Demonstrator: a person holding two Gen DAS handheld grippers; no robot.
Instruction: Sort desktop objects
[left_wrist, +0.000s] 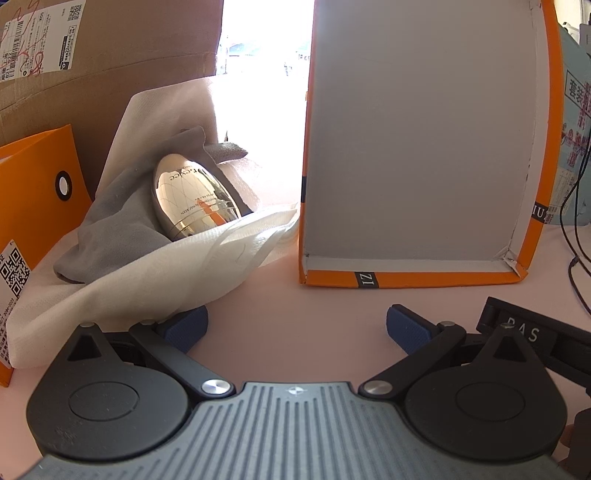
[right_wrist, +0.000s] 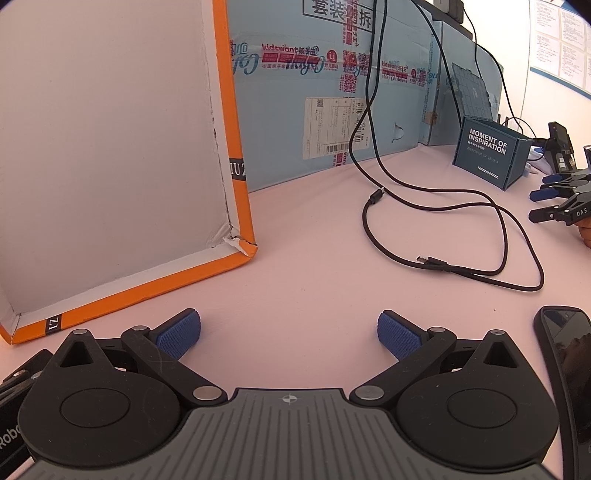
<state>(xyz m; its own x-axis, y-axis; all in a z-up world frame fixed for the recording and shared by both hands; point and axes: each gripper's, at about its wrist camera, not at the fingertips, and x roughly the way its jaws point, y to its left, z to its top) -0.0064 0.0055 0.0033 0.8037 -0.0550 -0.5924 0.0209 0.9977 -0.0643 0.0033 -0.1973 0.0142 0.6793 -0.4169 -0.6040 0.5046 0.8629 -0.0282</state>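
Note:
An orange box lid (left_wrist: 413, 147) with a white inside stands upright on the pink desk, ahead of my open left gripper (left_wrist: 295, 326). Left of it a gold egg-shaped bottle (left_wrist: 192, 199) lies in a grey cloth (left_wrist: 110, 229) on white wrapping paper (left_wrist: 147, 280). My left finger pad (left_wrist: 186, 326) touches the paper's edge. In the right wrist view my right gripper (right_wrist: 289, 332) is open over bare desk, with the same orange lid (right_wrist: 110, 147) at its left, black cables (right_wrist: 443, 229) ahead and a black phone (right_wrist: 565, 354) at the right.
A brown carton (left_wrist: 110, 74) and an orange box (left_wrist: 33, 192) stand at the back left. A light-blue carton (right_wrist: 332, 92) backs the desk. A dark-blue box (right_wrist: 487, 155) and other black grippers (right_wrist: 561, 199), one held by a hand, sit far right.

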